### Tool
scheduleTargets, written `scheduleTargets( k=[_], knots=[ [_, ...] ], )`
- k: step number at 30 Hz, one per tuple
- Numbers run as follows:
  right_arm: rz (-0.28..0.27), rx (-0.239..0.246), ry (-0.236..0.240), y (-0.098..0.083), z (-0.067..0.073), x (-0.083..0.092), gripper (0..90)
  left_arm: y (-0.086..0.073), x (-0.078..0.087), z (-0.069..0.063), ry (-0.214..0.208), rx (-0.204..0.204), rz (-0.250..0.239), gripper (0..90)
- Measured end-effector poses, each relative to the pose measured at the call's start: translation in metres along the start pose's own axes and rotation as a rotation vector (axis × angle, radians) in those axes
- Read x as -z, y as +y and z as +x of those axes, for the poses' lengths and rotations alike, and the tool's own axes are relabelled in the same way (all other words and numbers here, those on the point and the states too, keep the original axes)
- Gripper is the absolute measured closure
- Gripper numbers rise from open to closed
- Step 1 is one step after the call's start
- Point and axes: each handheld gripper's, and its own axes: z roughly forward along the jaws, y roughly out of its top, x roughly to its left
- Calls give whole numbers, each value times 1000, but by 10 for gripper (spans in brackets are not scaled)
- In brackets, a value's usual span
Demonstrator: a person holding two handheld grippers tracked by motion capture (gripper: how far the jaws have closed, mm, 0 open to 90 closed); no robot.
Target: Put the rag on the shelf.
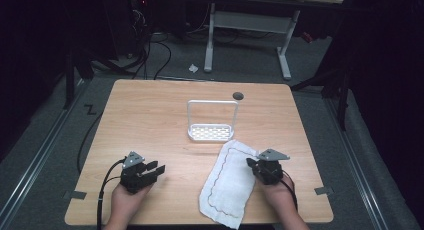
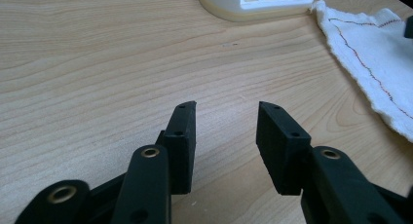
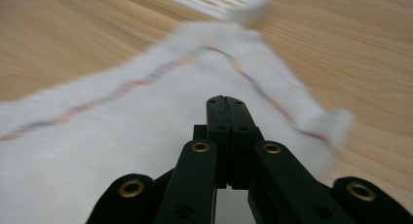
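Observation:
A white cloth (image 1: 227, 185) with a thin red stitched border lies flat on the wooden table at the front right, its near corner at the table's edge. The cloth (image 3: 122, 121) lies under my right gripper (image 3: 227, 100), whose jaws are pressed together with nothing seen between them. In the high view, my right gripper (image 1: 250, 162) is at the cloth's right edge. My left gripper (image 1: 156, 168) rests over bare wood left of the cloth, open and empty (image 2: 226, 107). The cloth (image 2: 375, 48) lies to its right.
A white slotted dish with a tall hoop handle (image 1: 211, 132) stands mid-table, just beyond the cloth's far corner; its base (image 2: 258, 2) is ahead of the left gripper. A dark round spot (image 1: 238, 95) marks the table's far edge. Cables and a white desk frame (image 1: 247, 22) lie beyond.

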Motion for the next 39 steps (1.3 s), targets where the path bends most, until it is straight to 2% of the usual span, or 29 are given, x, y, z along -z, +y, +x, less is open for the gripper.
scheduleTargets(
  k=[1,2,6,7,10,11,12,15,18,21,23,26,29,31,33,34,35,36,37,38,39],
  knots=[
    [37,-16,-10,-8,-10,-8,900,0,1,-1,1,-5,-2,616],
    [32,-21,-7,-9,-10,-9,900,0,1,-2,0,-6,-1,619],
    [36,3,17,-7,-1,-10,900,0,-2,-6,-4,-20,8,632],
    [38,27,56,-4,8,-12,900,-1,-4,-10,-7,-34,18,634],
    [40,63,86,-1,23,-16,900,-2,-5,-16,-24,-49,21,643],
    [40,63,86,-1,23,-16,900,-2,-5,-16,-24,-49,21,646],
    [41,82,123,1,36,-19,900,-2,-5,-21,-35,-70,25,646],
    [40,113,160,4,51,-22,900,-1,-8,-27,-54,-91,37,645],
    [33,136,204,7,63,-27,900,1,-12,-31,-69,-98,46,633],
    [27,150,226,11,72,-33,900,2,-17,-35,-97,-94,55,623],
    [22,159,229,15,76,-38,900,1,-20,-41,-111,-111,68,620],
    [21,155,243,19,75,-43,900,0,-23,-48,-111,-145,82,613],
    [21,156,244,20,75,-43,900,-1,-24,-50,-110,-151,88,606],
    [-13,166,234,20,73,-35,841,-2,-24,-49,-102,-150,89,580],
    [-27,160,229,20,72,-30,820,-2,-24,-46,-97,-138,86,569],
    [-49,147,201,16,66,-22,786,-1,-24,-45,-85,-133,76,548],
    [-50,137,196,14,63,-20,774,0,-25,-44,-64,-135,68,535],
    [-50,137,196,14,63,-20,774,0,-25,-44,-64,-135,68,515],
    [-54,123,192,11,59,-18,756,3,-27,-43,-58,-122,56,515],
    [-56,85,167,7,52,-15,711,7,-30,-41,-61,-103,37,482],
    [-56,85,167,7,52,-15,711,7,-30,-41,-61,-103,37,464]
  ],
)
